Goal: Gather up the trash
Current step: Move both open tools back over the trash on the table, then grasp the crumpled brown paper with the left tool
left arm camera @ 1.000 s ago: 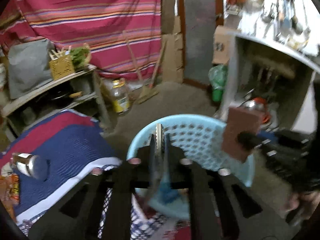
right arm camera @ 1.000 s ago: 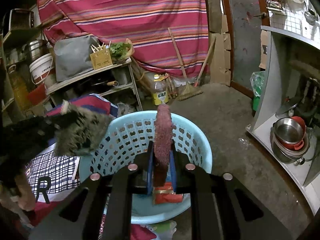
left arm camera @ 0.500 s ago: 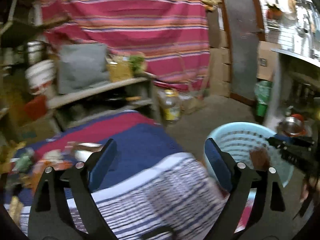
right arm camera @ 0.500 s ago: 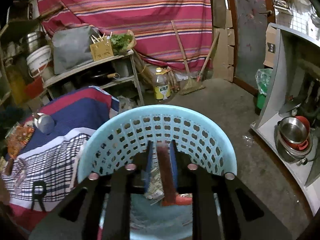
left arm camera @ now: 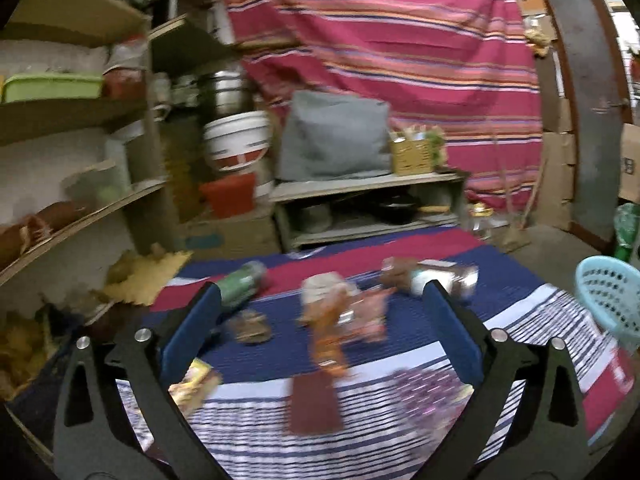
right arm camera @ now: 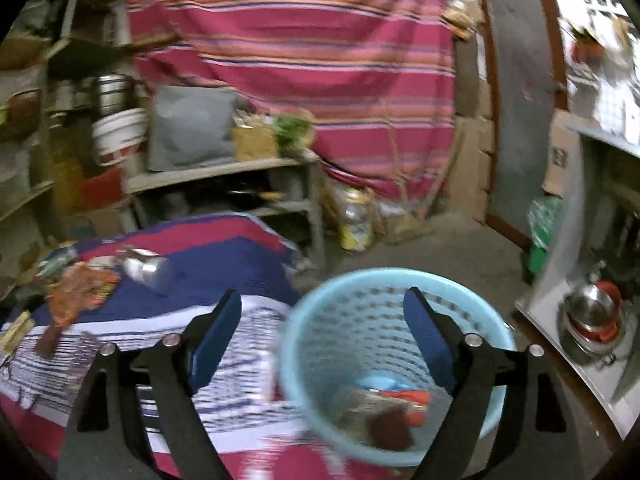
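Overhead, so to speak, the striped curtain (left arm camera: 400, 40) fills the back of the room, with shelves (left arm camera: 80, 112) crowding the left edge and a low bench (left arm camera: 360, 184) at its foot. Below that, the striped cloth (left arm camera: 360, 432) spreads across the foreground, its far edge close to the bench. Bare grey floor (right arm camera: 440, 248) lies open between the cloth, the door (right arm camera: 516, 100) and the white cabinet (right arm camera: 560, 272) on the right.

Beside the cloth's right edge stands the blue basket (right arm camera: 304, 344), its rim touching or overlapping the cloth; blur hides which. Inside it lie a brown piece (right arm camera: 390, 426), something red (right arm camera: 412, 400) and a pale wrapper.

Left gripper (left arm camera: 320, 332) hangs over the middle of the cloth, fingers spread wide with nothing between them. Right gripper (right arm camera: 322, 332) hangs above the basket's near-left rim, fingers likewise spread and empty.

Trash remains on the cloth: a green bottle (left arm camera: 240, 284), a metal can (left arm camera: 444, 280), orange wrappers (left arm camera: 340, 312), a brown slab (left arm camera: 312, 404) and a yellow packet (left arm camera: 196, 384) near the left finger. All are blurred.
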Motion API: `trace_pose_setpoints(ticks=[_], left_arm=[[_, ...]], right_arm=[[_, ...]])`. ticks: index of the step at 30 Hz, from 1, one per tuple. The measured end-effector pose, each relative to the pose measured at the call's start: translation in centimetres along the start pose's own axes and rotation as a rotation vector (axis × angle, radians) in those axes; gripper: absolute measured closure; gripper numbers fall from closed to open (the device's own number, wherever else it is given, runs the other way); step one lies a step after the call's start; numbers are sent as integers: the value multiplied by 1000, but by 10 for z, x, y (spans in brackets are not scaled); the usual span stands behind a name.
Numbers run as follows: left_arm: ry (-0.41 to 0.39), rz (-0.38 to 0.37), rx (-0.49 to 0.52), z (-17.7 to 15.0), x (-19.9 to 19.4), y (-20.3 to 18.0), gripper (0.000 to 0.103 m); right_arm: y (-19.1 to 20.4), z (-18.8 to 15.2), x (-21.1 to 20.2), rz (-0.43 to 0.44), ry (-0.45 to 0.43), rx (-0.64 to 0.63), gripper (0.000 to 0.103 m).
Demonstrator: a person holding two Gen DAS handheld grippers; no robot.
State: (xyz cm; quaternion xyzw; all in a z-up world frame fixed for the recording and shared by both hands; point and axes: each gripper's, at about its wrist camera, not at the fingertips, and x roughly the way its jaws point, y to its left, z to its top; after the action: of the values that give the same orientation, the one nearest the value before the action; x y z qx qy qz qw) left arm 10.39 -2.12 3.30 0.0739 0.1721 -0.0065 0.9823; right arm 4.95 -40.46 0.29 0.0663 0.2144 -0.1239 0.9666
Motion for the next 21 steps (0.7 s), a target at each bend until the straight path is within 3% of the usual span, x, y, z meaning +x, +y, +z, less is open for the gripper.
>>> trace_pose_setpoints(ticks=[6, 10, 14, 21], left_arm=[[35, 96, -18, -9, 5, 59, 5], [93, 117, -98, -17, 24, 98, 5], [144, 128, -162, -22, 45, 118, 5], [164, 150, -185, -23, 82, 121, 6]], right_arm=[[85, 10, -12, 124, -5, -81, 15], [129, 15, -14, 152, -9, -149, 14], [153, 22, -10, 175, -24, -166, 14], [192, 37, 21, 216, -14, -145, 14]])
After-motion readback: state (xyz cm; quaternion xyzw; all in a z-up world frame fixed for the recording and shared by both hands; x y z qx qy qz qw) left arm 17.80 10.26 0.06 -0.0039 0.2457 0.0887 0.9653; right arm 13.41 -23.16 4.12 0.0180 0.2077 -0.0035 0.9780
